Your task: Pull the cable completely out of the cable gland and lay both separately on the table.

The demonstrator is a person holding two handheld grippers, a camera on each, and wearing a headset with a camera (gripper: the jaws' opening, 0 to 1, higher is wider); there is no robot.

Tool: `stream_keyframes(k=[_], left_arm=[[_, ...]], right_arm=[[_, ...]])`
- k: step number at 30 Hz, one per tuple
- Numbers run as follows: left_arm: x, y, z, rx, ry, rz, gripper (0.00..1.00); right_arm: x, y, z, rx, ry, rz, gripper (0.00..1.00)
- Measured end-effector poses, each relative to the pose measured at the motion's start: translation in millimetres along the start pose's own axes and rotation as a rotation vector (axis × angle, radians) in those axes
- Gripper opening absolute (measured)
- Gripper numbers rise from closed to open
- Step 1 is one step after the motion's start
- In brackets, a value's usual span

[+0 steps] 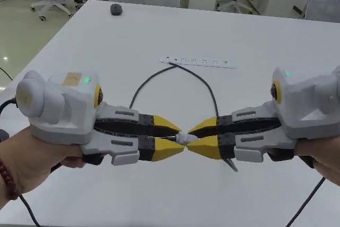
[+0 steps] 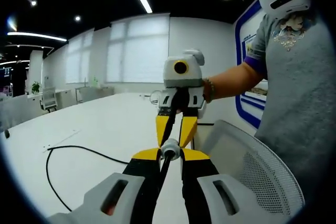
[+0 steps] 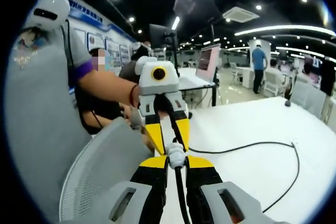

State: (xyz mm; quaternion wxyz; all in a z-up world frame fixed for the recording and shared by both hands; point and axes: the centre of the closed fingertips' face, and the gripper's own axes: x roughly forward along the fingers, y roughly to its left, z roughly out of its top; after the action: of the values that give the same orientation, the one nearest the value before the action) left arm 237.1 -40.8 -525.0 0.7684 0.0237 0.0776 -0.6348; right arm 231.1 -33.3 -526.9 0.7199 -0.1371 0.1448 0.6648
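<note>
White table [image 1: 159, 30], one cable [image 1: 143, 83] in one gland [image 1: 183, 140], left gripper [image 2: 170, 153] pinching gland, right gripper [image 3: 177, 161] cable.

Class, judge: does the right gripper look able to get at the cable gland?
Probably yes: the cable gland sits at the tips of the right gripper with nothing between. But its jaws look shut on the cable, and the left gripper appears to hold the gland.

No legible text. Markings on the power strip [image 1: 197, 62] and the wall posters [image 3: 100, 40] are too small to read.
</note>
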Motion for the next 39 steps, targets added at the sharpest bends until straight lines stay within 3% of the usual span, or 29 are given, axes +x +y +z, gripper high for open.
stream_keyframes(k=[9, 11, 14, 19, 22, 23, 24, 26, 27, 29, 30, 31, 34, 39], left_arm=[[-3.0, 6.9, -4.7, -0.038, 0.003, 0.036, 0.15], [-4.0, 8.3, -4.4, -0.048, -0.001, 0.044, 0.15], [-5.3, 10.4, -3.3, -0.058, -0.007, 0.055, 0.15], [-5.4, 12.0, -4.3, -0.064, -0.001, 0.067, 0.15], [-4.7, 11.0, -7.2, -0.065, 0.009, 0.069, 0.15], [-4.7, 10.7, -8.5, -0.065, 0.014, 0.069, 0.15], [-4.1, 9.9, -10.1, -0.061, 0.02, 0.069, 0.15], [-3.8, 9.5, -9.3, -0.059, 0.017, 0.069, 0.15], [-3.6, 9.2, -10.2, -0.055, 0.022, 0.069, 0.15], [-3.7, 10.4, -12.1, -0.054, 0.03, 0.077, 0.15], [-3.9, 10.4, -11.8, -0.055, 0.028, 0.077, 0.15], [-4.3, 11.1, -11.8, -0.055, 0.029, 0.081, 0.15], [-5.6, 11.5, -11.8, -0.048, 0.033, 0.087, 0.15], [-9.3, 14.3, -11.8, -0.049, 0.032, 0.105, 0.15]], right_arm=[[8.7, -5.4, -5.3, -0.423, 0.172, -0.16, 0.07], [9.4, -6.9, -4.9, -0.465, 0.183, -0.189, 0.07], [10.2, -8.7, -4.1, -0.604, 0.223, -0.239, 0.07], [11.5, -10.3, -7.8, -0.749, 0.286, -0.289, 0.07], [13.4, -8.7, -11.4, -0.742, 0.294, -0.29, 0.07], [13.3, -9.4, -12.1, -0.728, 0.287, -0.283, 0.07], [13.4, -8.0, -14.2, -0.667, 0.274, -0.279, 0.07], [12.0, -9.0, -11.7, -0.649, 0.25, -0.274, 0.08], [11.5, -8.6, -13.3, -0.55, 0.229, -0.258, 0.08], [8.4, -8.8, -7.6, -0.427, 0.169, -0.251, 0.09], [7.4, -8.6, -6.7, -0.372, 0.149, -0.243, 0.15], [3.9, -12.7, -5.2, -0.31, 0.131, -0.267, 0.19], [-4.4, -14.4, -2.5, -0.246, 0.099, -0.274, 0.17], [-9.8, -14.7, -13.7, -0.247, 0.136, -0.281, 0.13]])
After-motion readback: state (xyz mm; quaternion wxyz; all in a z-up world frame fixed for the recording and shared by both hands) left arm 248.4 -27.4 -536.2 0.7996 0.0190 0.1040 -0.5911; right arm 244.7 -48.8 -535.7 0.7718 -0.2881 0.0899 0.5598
